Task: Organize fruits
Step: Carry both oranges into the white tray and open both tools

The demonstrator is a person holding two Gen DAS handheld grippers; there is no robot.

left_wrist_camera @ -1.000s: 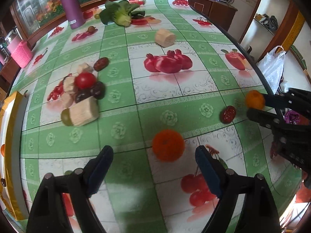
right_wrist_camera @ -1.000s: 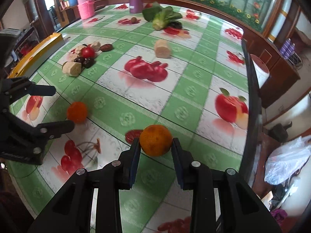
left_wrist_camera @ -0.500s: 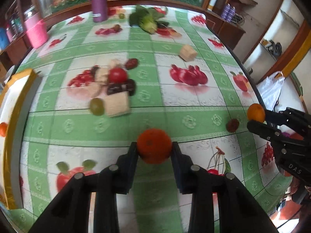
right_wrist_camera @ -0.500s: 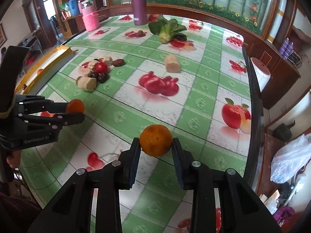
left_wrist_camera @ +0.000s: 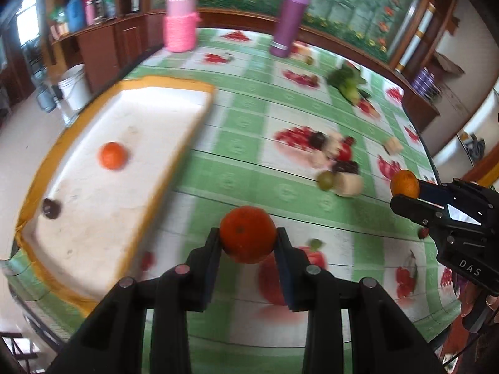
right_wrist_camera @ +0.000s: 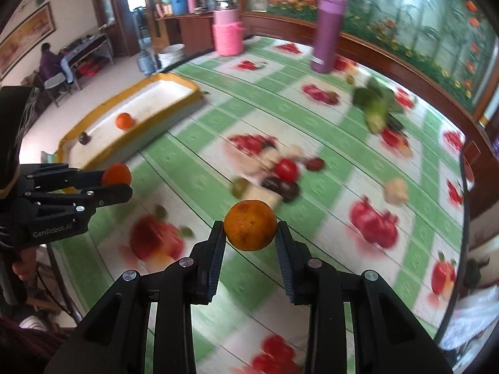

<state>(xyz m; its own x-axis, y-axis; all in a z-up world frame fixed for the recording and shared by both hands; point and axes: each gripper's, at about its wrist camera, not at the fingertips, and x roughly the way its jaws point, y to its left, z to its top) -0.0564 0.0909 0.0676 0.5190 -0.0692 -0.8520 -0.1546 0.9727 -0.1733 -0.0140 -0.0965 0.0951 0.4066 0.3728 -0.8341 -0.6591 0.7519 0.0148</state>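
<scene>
Tongs both loaded. Left gripper (left_wrist_camera: pixel 248 239) clamps a deep-orange tangerine (left_wrist_camera: pixel 248 234) between its fingertips, fruit sitting at the very tips and held above the green fruit-print tablecloth (left_wrist_camera: pixel 265 124). Right gripper (right_wrist_camera: pixel 250 230) pinches a paler orange (right_wrist_camera: pixel 250 225) the same way, also clear of the cloth. Yellow-rimmed white tray (left_wrist_camera: pixel 43 168) lies ahead and left of the left tongs, holding another tangerine (left_wrist_camera: pixel 112 155) and a dark round fruit (left_wrist_camera: pixel 50 208) (too blurred to name). Mixed heap of produce (right_wrist_camera: pixel 274 174) lies mid-table, beyond the right tongs; purple flask (right_wrist_camera: pixel 327 32) and pink jar (right_wrist_camera: pixel 227 32) stand at the far edge.
</scene>
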